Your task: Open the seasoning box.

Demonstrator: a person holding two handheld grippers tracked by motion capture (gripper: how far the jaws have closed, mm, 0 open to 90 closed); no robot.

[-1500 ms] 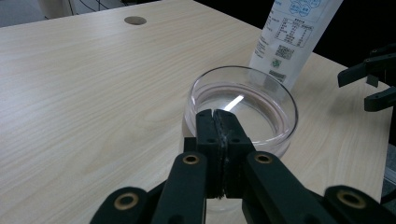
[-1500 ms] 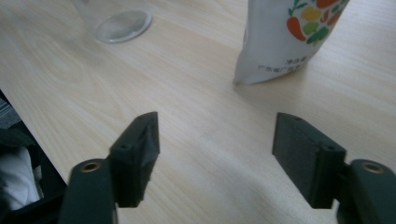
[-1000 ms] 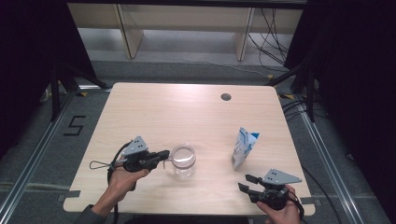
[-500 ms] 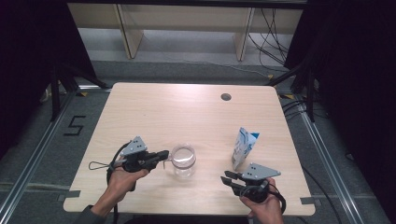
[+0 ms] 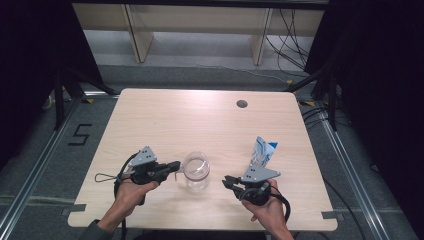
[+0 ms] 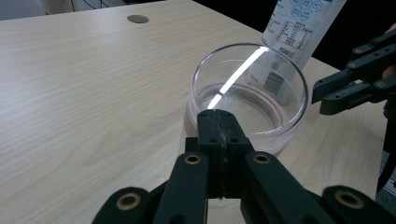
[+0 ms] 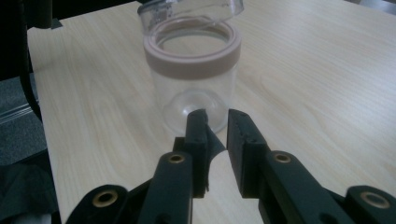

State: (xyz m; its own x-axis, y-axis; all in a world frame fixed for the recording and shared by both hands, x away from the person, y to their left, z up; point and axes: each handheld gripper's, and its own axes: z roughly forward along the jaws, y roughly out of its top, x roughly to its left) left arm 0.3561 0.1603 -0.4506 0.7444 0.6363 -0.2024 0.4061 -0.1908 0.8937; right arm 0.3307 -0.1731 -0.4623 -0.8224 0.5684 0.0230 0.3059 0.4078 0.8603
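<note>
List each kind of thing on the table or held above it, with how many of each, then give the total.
Clear jar with a lid tilted over its pinkish rim: 1
White and blue carton standing upright: 1
Black hand-held grippers: 2, the left gripper at the jar's rim and the right gripper beside the jar
Total: 4
</note>
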